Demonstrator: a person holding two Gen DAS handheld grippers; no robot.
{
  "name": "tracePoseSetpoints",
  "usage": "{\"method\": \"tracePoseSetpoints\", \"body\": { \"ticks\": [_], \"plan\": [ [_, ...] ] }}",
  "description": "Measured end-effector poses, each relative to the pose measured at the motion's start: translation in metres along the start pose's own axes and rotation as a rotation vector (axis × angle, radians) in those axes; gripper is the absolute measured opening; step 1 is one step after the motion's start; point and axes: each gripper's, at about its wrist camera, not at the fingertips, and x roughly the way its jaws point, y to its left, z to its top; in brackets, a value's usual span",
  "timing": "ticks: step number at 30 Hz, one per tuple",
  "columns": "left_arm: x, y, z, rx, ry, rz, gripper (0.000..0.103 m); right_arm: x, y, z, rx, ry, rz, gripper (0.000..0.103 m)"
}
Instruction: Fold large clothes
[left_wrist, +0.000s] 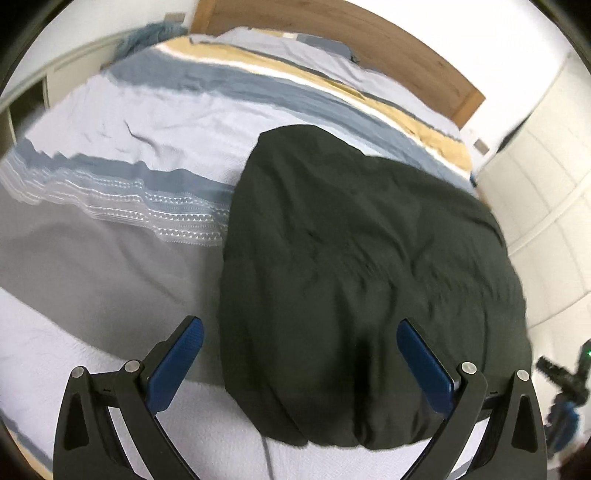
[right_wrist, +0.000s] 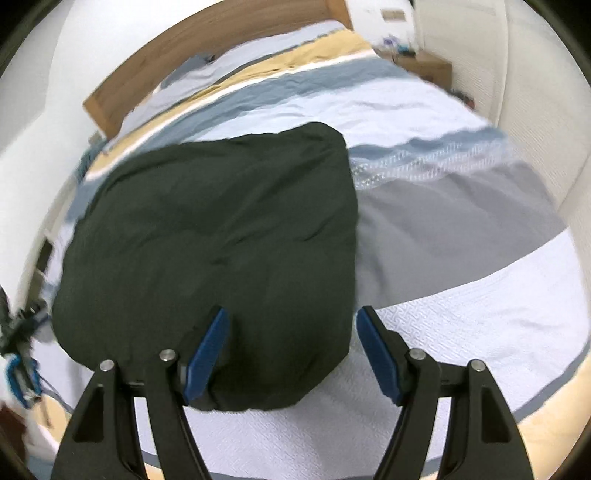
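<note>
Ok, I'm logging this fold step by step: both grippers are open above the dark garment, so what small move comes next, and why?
Probably lower both and pinch the near edge of the dark garment. The left gripper and right gripper are open, holding nothing, and the garment lies as a broad slab on the striped bedspread, apparently needing another fold.

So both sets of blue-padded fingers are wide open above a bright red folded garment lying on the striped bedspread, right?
Not quite: the folded garment is dark, almost black, not red, as both wrist views show. The rest holds: the left gripper and right gripper hover open over it on the striped bedspread.
</note>
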Motion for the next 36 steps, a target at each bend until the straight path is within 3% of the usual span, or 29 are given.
{"method": "tracePoseSetpoints", "body": {
  "ticks": [6,11,15,20,23,27,33,35,36],
  "plan": [
    [0.042,0.010,0.022,-0.034,0.120,-0.130,0.102,0.050,-0.033,0.013,0.154,0.078,0.176,0.073],
    [0.086,0.021,0.026,-0.057,0.223,-0.226,0.102,0.094,-0.047,0.016,0.231,0.125,0.293,0.089],
    [0.116,0.035,0.020,-0.119,0.275,-0.348,0.102,0.133,-0.054,0.011,0.264,0.189,0.393,0.102],
    [0.133,0.040,0.011,-0.205,0.332,-0.508,0.102,0.161,-0.043,0.013,0.266,0.219,0.511,0.103],
    [0.134,0.029,0.005,-0.223,0.357,-0.630,0.102,0.174,-0.016,0.018,0.230,0.270,0.641,0.103],
    [0.143,0.028,-0.004,-0.261,0.379,-0.626,0.102,0.189,-0.011,0.017,0.238,0.306,0.636,0.103],
    [0.136,0.009,-0.014,-0.267,0.358,-0.540,0.101,0.190,0.000,0.013,0.253,0.300,0.586,0.103],
    [0.127,-0.003,-0.017,-0.263,0.342,-0.533,0.081,0.189,0.006,0.015,0.261,0.291,0.562,0.103],
    [0.121,-0.010,-0.018,-0.260,0.333,-0.554,0.062,0.186,0.010,0.015,0.266,0.275,0.544,0.102]
  ]
}}
